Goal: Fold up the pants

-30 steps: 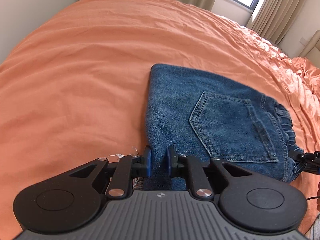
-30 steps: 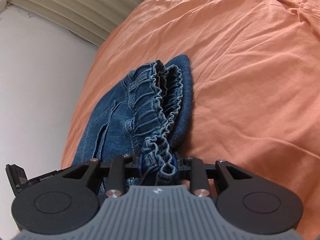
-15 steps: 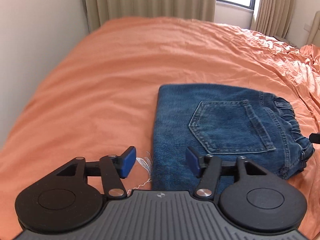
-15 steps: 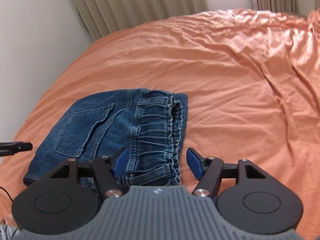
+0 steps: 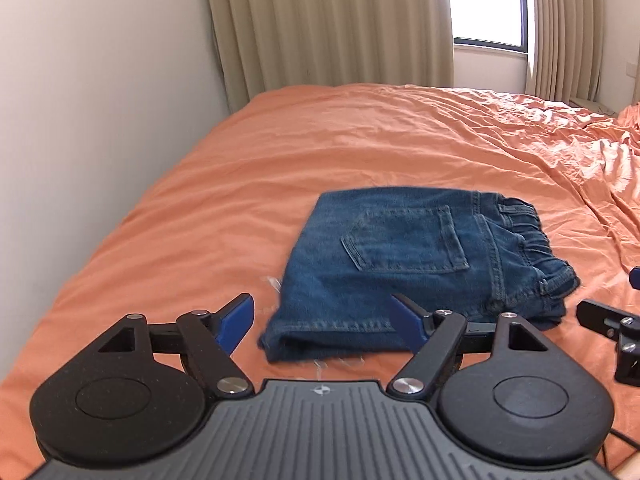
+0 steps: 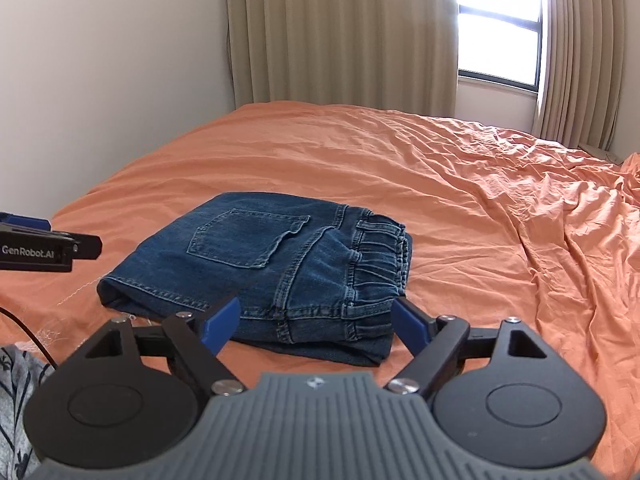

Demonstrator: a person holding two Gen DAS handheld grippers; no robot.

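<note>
A: How do the two grippers stand?

B: Both point forward and down over the bed (image 5: 360, 152). The left gripper (image 5: 323, 322) has its blue pads spread wide, nothing between them that they touch. The right gripper (image 6: 316, 320) is the same: spread wide, pressing on nothing.

A: And the jeans (image 5: 416, 268)?

B: Folded into a compact rectangle, lying flat on the orange sheet, back pocket (image 6: 250, 238) facing up, gathered waistband (image 6: 378, 258) on the right side. In the left view the near hem lies past the pads; in the right view the waistband corner lies past them.

A: What differs from a second ago?

B: Then the left pads were nearly together at the jeans' near edge, and the right pads pinched the waistband. Both pairs of jaws have just been opening, and the denim is free of them. The cameras were close over the cloth; now they sit back and higher, so the curtain (image 6: 344, 32) and window (image 6: 500, 24) show.
</note>
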